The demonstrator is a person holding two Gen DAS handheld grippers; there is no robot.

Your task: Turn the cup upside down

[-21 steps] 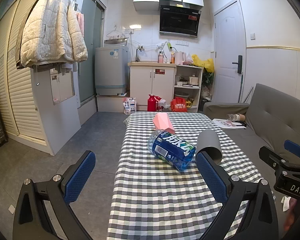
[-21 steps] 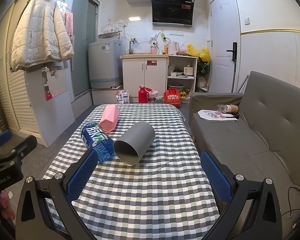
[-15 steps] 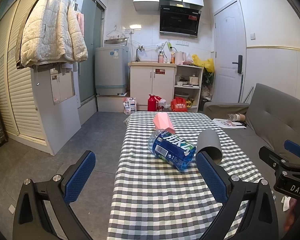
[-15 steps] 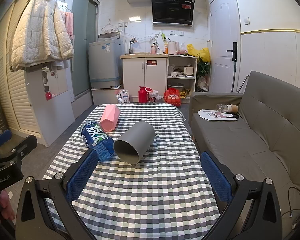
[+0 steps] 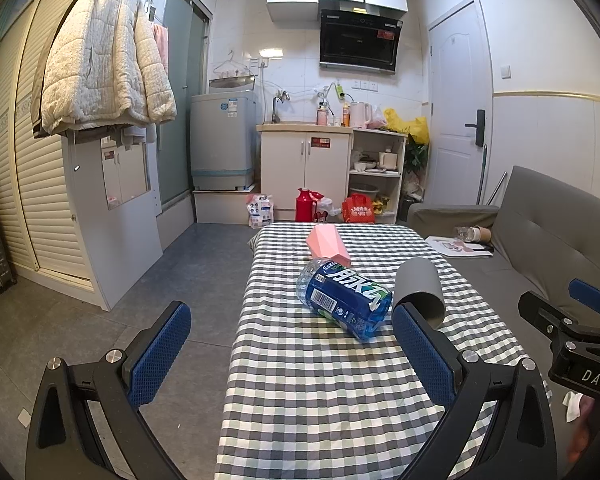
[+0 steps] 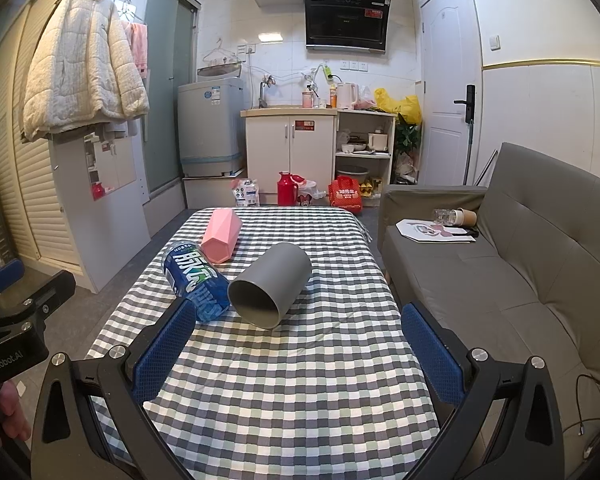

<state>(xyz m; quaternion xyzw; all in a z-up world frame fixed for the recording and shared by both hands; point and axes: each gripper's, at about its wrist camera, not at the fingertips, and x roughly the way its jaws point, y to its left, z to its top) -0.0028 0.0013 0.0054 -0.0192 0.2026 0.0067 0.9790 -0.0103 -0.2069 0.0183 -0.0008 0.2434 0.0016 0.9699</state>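
A grey cup (image 6: 271,284) lies on its side on the checked tablecloth, its open mouth toward me; it also shows in the left wrist view (image 5: 419,290). A pink faceted cup (image 6: 221,235) lies on its side behind it, also in the left wrist view (image 5: 327,244). My right gripper (image 6: 298,356) is open and empty, held back from the grey cup, near the table's front. My left gripper (image 5: 290,354) is open and empty over the table's left front edge. Each gripper shows at the edge of the other's view.
A blue-labelled plastic bottle (image 6: 196,280) lies on its side touching the grey cup's left; it also shows in the left wrist view (image 5: 344,298). The table (image 6: 300,392) has a grey sofa (image 6: 512,280) close on its right and open floor (image 5: 180,280) on its left.
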